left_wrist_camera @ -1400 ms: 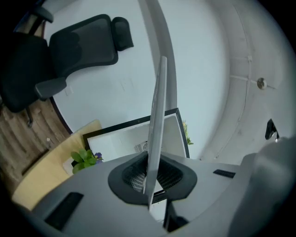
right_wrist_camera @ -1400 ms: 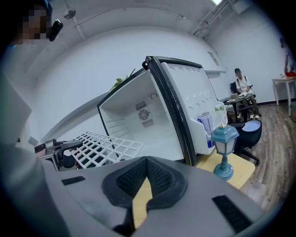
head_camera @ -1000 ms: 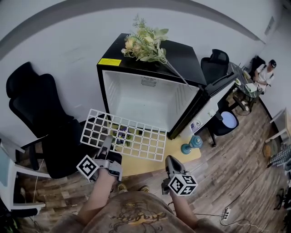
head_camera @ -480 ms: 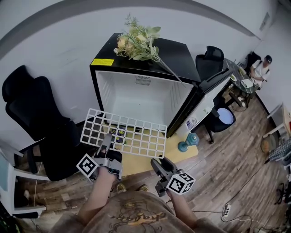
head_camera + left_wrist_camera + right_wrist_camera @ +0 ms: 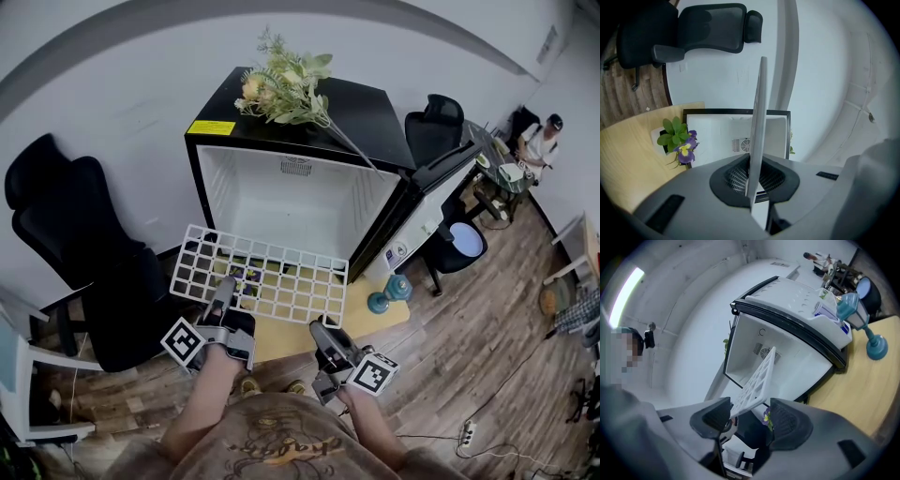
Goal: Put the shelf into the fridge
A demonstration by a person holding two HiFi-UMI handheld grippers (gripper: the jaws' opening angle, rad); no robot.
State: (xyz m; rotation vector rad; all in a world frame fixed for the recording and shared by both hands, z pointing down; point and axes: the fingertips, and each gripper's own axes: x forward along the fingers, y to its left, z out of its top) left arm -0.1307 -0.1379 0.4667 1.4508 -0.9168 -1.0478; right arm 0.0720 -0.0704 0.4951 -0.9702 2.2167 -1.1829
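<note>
Right gripper (image 5: 323,347) jaws have just been opening: wide now, shelf (image 5: 262,281) corner between them, untouched. Left gripper (image 5: 223,298) clamps the near edge, shelf level before the fridge (image 5: 291,202) (door open). Second grip likely next, then insertion.

The grey left gripper (image 5: 223,287) and right gripper (image 5: 320,357) carry black-and-white marker cubes (image 5: 183,342); the shirt (image 5: 272,436) is brown, printed.

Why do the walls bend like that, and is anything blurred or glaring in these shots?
Head view: a wide lens bows the wall and floor into arcs, though the fridge and shelf look sharp. Left gripper view: dark rounded corners; the shelf shows edge-on as a thin strip. Right gripper view: a strip light glares top left; the blocky patch was added afterwards.
</note>
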